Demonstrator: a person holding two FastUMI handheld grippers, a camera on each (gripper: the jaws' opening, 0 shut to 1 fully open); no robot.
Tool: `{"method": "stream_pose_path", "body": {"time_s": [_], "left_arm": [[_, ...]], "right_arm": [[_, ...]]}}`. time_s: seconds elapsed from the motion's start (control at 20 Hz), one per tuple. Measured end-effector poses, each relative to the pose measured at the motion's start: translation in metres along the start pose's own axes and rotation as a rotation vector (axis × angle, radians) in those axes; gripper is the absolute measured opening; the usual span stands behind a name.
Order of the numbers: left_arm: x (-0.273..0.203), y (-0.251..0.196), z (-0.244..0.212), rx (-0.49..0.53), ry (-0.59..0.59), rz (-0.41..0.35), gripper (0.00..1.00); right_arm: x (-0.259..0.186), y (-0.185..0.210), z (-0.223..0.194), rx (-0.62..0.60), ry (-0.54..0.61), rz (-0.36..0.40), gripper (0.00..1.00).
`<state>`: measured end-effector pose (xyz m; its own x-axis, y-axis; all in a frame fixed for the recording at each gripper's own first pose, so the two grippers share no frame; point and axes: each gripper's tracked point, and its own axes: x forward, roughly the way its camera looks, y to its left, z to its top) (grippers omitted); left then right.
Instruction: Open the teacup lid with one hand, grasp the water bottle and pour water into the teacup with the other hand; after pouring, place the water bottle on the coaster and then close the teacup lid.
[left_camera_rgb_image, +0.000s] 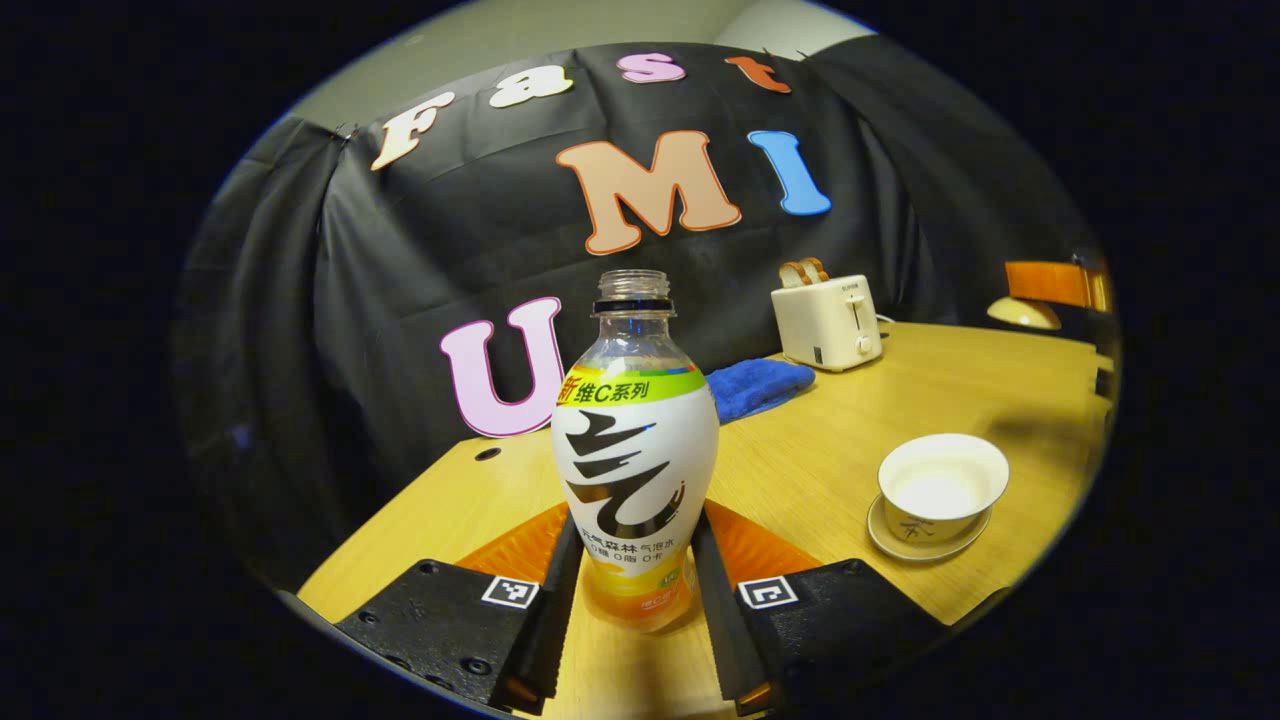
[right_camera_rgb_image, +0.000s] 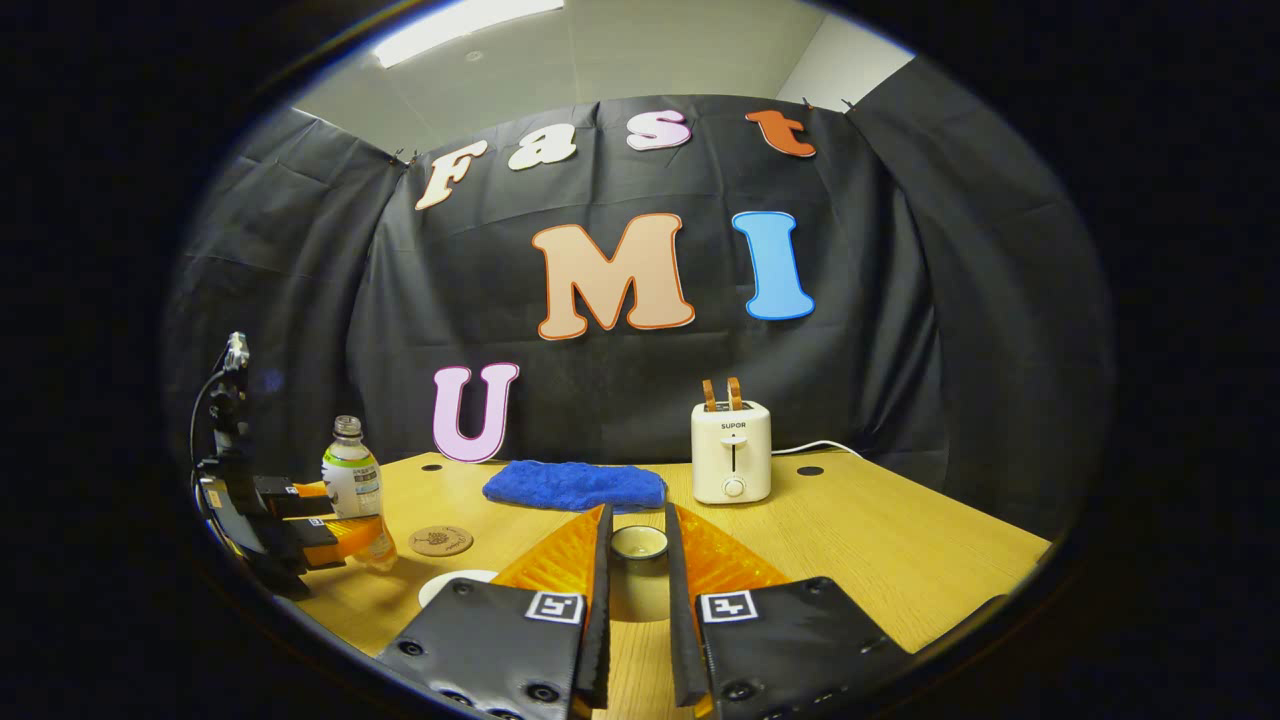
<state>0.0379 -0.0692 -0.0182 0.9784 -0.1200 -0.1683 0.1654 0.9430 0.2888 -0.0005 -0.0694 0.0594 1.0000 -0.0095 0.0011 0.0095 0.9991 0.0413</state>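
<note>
Wooden table (left_camera_rgb_image: 850, 420) at frame bottom: the left gripper (left_camera_rgb_image: 637, 585) pinches one uncapped bottle (left_camera_rgb_image: 634, 440), white-labelled with orange drink low inside, upright at centre. One open white teacup (left_camera_rgb_image: 941, 487) sits on its saucer, lower right. In the right gripper view, the right gripper (right_camera_rgb_image: 637, 590) clamps one lid (right_camera_rgb_image: 638, 543), bottom centre. One round coaster (right_camera_rgb_image: 441, 541) lies lower left.
</note>
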Motion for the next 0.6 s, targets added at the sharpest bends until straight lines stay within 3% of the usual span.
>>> {"method": "stream_pose_path", "body": {"time_s": [0.05,0.2,0.3,0.6], "left_arm": [[0.000,0.000,-0.001,0.036,0.005,0.008,0.57],[0.001,-0.003,0.001,0.127,0.004,0.012,0.58],[0.001,-0.008,0.000,0.193,0.007,-0.001,0.58],[-0.002,-0.025,0.003,0.394,-0.010,-0.052,0.57]], "right_arm": [[0.000,-0.001,0.001,-0.001,-0.001,-0.002,0.30],[-0.002,-0.003,0.005,0.003,-0.008,-0.002,0.27],[-0.003,-0.003,0.007,0.005,-0.012,0.000,0.30],[-0.004,-0.008,0.013,0.014,-0.019,-0.002,0.28]]}}
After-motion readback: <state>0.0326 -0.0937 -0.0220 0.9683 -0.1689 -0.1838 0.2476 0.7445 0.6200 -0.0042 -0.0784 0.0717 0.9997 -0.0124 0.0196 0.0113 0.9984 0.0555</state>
